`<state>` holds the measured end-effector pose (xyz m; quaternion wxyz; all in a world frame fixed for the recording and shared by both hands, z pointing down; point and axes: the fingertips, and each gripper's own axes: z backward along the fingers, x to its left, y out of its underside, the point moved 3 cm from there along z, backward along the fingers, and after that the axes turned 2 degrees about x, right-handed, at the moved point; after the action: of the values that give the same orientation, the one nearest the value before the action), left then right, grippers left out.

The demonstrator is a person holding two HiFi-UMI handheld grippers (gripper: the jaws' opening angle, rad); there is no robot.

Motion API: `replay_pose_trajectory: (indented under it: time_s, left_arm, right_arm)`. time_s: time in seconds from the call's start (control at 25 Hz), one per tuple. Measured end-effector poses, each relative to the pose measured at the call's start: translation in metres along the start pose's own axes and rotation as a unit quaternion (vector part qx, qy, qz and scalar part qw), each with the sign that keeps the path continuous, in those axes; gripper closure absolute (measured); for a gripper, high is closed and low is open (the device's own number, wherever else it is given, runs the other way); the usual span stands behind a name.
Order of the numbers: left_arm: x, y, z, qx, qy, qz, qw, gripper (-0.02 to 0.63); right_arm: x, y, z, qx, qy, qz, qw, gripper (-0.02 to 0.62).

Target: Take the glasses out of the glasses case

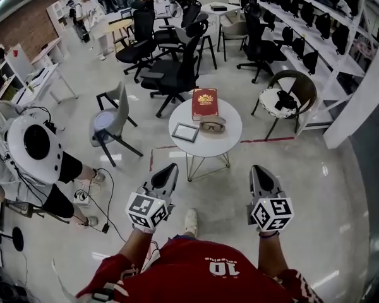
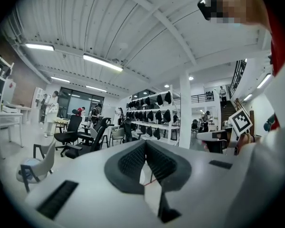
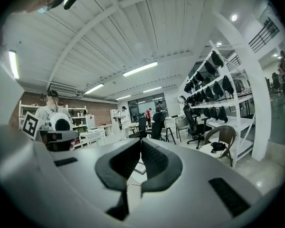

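One round table (image 1: 227, 145) carries three items: one red book (image 1: 204, 103) overhanging its far edge, one glasses case (image 1: 212, 120) just before the book with the glasses (image 1: 213, 128) resting at it, and one square frame (image 1: 185, 132) near the left edge. Two tools, left gripper (image 1: 167, 172) and right gripper (image 1: 260, 172), hang short of the near edge, jaws pressed together, empty. Pale glossy floor (image 1: 303, 188); black office chairs (image 1: 177, 68) and white shelves (image 1: 316, 24) behind.
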<state>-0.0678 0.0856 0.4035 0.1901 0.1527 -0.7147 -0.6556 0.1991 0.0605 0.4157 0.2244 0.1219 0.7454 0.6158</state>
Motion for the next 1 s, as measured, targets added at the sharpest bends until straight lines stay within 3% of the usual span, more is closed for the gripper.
replay_pose_trajectory:
  time_s: [1.0]
  left_arm:
    - [0.161,-0.038,-0.126,-0.009,0.044,0.006,0.999,0.597]
  right_arm:
    - [0.008,-0.052,-0.185,-0.004,0.026,0.011,1.0,0.577]
